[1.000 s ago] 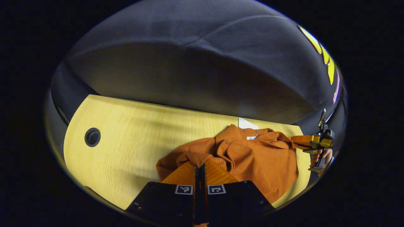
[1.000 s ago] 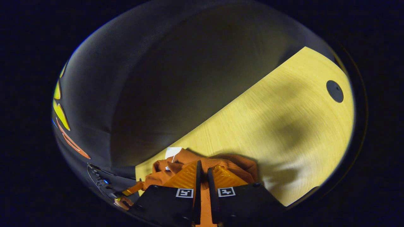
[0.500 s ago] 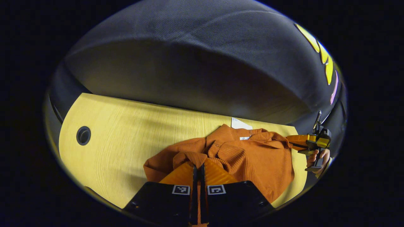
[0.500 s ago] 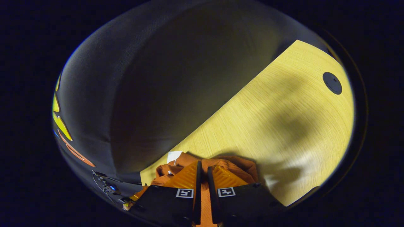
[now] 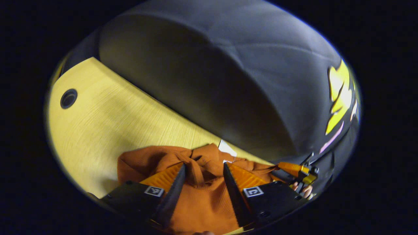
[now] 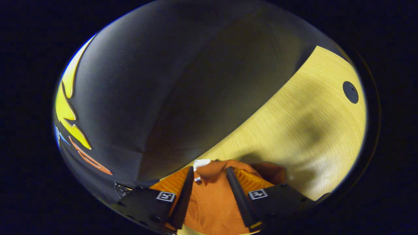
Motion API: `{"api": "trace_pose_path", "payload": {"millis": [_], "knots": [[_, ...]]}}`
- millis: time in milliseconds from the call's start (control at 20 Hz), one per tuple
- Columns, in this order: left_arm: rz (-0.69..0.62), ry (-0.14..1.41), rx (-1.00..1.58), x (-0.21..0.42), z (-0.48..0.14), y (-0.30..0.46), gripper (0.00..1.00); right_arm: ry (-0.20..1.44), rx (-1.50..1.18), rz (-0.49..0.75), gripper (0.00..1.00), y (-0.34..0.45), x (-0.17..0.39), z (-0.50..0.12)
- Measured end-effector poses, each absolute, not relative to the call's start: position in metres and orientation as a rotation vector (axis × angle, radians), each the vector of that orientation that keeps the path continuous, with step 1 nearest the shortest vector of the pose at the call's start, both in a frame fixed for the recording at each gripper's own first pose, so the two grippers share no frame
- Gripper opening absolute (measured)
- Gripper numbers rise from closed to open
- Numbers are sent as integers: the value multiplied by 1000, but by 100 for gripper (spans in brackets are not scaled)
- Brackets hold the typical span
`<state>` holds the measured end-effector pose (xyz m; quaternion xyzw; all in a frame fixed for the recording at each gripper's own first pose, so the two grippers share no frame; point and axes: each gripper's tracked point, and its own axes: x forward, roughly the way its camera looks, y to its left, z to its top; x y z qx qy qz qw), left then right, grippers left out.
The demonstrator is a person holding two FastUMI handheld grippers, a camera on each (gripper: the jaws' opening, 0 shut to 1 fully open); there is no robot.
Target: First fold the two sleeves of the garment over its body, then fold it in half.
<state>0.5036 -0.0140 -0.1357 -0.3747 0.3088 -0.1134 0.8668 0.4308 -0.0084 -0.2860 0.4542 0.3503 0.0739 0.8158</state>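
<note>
Left gripper (image 5: pixel 202 173): fingers spread wide, nothing clamped, rust-orange ribbed sweater (image 5: pixel 196 202) lying between and beneath them. Right gripper (image 6: pixel 209 178): likewise wide open over the same sweater (image 6: pixel 209 202), holding nothing. Sweater sits bunched on the pale wood table (image 5: pixel 107 127), white tag (image 5: pixel 227 148) at its far edge; table grommet hole (image 5: pixel 68 98) well apart.

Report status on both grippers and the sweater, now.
Left gripper open over the sweater. Right gripper open too, cloth between its fingers, not pinched. Sweater bunched on the table. Nothing in the way.
</note>
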Motion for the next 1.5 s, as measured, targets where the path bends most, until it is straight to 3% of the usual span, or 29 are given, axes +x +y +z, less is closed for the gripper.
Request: {"api": "trace_pose_path", "payload": {"millis": [50,100,200,300,400,450,500,650,950,1000,1050,1200,1250,1300,1500], "knots": [[-215,616,-784,508,-132,-4,82,728,960,159,78,-11,431,-280],[-199,584,-764,510,-126,1,96,717,943,156,72,-13,432,-275],[-172,523,-679,514,-105,13,96,700,883,165,88,-15,424,-253],[-154,480,-586,508,-78,25,96,670,795,178,94,-16,416,-229],[-137,443,-532,495,-46,36,96,619,696,202,95,-16,402,-193],[-128,426,-511,486,-28,39,98,585,627,203,90,-19,392,-172],[-113,401,-490,476,-7,44,98,551,574,211,95,-18,385,-154],[-46,299,-414,434,54,60,99,424,389,208,96,-24,346,-94],[33,93,-155,306,130,71,98,131,105,60,96,-60,229,-5],[21,61,-125,280,135,64,98,96,83,44,92,-61,204,-3],[13,53,-109,260,133,59,98,84,62,37,96,-63,182,-7],[40,81,-91,198,107,54,100,43,14,-21,92,-77,123,-23],[52,106,-98,181,96,52,98,37,10,-31,96,-79,106,-28],[57,143,-119,166,84,47,98,50,10,-29,92,-79,93,-37],[103,219,-198,132,53,37,98,133,6,38,96,-56,56,-62]]}}
